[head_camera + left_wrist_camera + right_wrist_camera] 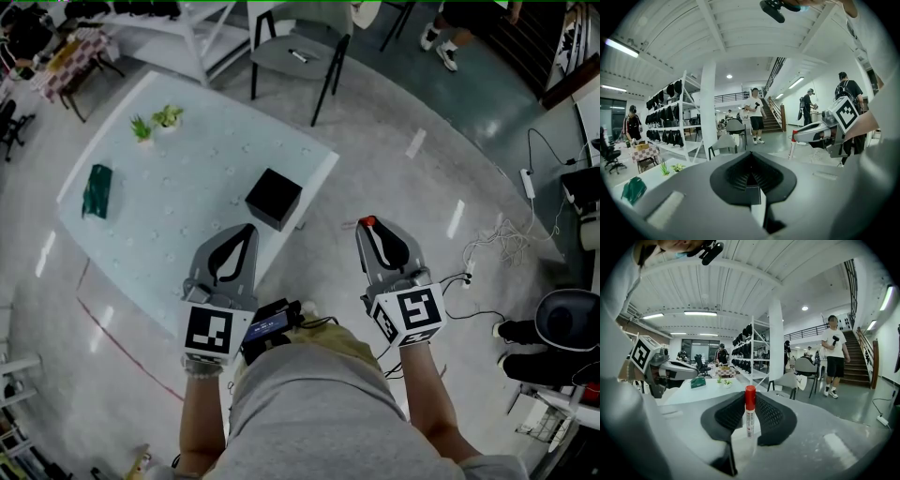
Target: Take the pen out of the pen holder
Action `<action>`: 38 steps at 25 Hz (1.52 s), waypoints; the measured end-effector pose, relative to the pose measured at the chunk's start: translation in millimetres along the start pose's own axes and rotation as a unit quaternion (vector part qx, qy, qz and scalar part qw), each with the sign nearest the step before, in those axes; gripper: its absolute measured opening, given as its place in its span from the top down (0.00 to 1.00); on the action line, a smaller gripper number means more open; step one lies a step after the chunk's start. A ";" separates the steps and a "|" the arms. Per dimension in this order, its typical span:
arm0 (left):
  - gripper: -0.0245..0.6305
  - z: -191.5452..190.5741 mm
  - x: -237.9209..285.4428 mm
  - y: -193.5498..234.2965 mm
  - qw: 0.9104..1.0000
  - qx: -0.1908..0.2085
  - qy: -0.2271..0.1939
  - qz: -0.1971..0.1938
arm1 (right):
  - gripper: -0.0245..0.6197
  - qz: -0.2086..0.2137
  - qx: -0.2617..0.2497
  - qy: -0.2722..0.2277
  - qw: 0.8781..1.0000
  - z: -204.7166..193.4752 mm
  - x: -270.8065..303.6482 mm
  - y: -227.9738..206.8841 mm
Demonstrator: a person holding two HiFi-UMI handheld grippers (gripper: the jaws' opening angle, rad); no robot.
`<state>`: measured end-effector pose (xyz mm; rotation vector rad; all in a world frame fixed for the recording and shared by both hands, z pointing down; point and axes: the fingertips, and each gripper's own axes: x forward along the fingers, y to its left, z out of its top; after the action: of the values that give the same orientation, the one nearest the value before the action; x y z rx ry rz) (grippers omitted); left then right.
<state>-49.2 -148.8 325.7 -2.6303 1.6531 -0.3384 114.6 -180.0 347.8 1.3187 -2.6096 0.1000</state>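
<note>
A white pen with a red cap point(749, 419) stands upright between the jaws of my right gripper point(750, 404), which is shut on it. In the head view the red cap point(367, 222) pokes out at the tip of that right gripper point(371, 232), held over the floor to the right of the table. The black square pen holder point(274, 198) sits near the white table's point(178, 178) right edge. My left gripper point(246, 232) hovers just in front of it, jaws together with nothing between them. Its closed pads point(743, 174) fill the left gripper view.
Two small potted plants point(155, 122) and a green pouch point(97, 190) lie on the far and left parts of the table. A grey chair point(300, 52) stands behind it. Cables and a power strip point(497, 239) trail on the floor at right. People stand farther off.
</note>
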 end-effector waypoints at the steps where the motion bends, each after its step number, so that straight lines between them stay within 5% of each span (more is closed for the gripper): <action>1: 0.96 0.1 -0.4 0.4 1.000 0.000 0.000 0.000 | 0.86 0.001 0.000 -0.001 1.000 0.7 0.4 0.9; 38: 0.96 1.3 -3.0 5.1 1.000 0.002 -0.001 0.002 | 0.86 0.006 0.002 -0.013 1.000 10.3 7.5 9.7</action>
<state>-54.7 -148.5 323.3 -2.6237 1.6549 -0.3387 100.9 -181.8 339.8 1.3132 -2.6415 0.0890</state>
